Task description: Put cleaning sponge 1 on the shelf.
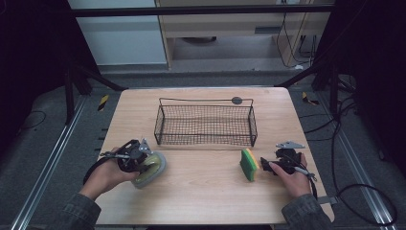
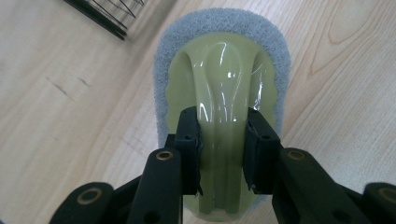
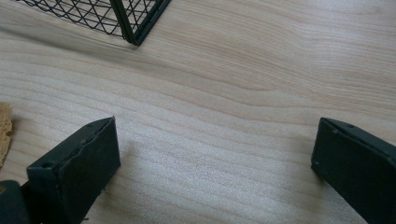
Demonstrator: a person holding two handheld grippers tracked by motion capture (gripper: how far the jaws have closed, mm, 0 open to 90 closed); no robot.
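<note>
A scrubbing pad (image 1: 154,170) with a pale green plastic handle and a grey foam base lies at the table's front left. My left gripper (image 1: 142,163) is shut on it. In the left gripper view the two black jaws clamp the narrow ridge of the scrubbing pad's (image 2: 219,70) handle, with the left gripper (image 2: 223,122) just above the wood. A green and yellow sponge (image 1: 249,164) stands on edge at the front right. My right gripper (image 1: 266,166) is right beside it, open, and holds nothing. The right gripper (image 3: 215,149) frames bare wood, with the sponge (image 3: 3,133) at the left edge.
A black wire basket (image 1: 252,125) stands in the middle of the wooden table (image 1: 201,196), beyond both grippers. The basket's corner (image 3: 135,21) rises at the top of the right gripper view, and the basket's edge (image 2: 100,16) is at the upper left of the left gripper view.
</note>
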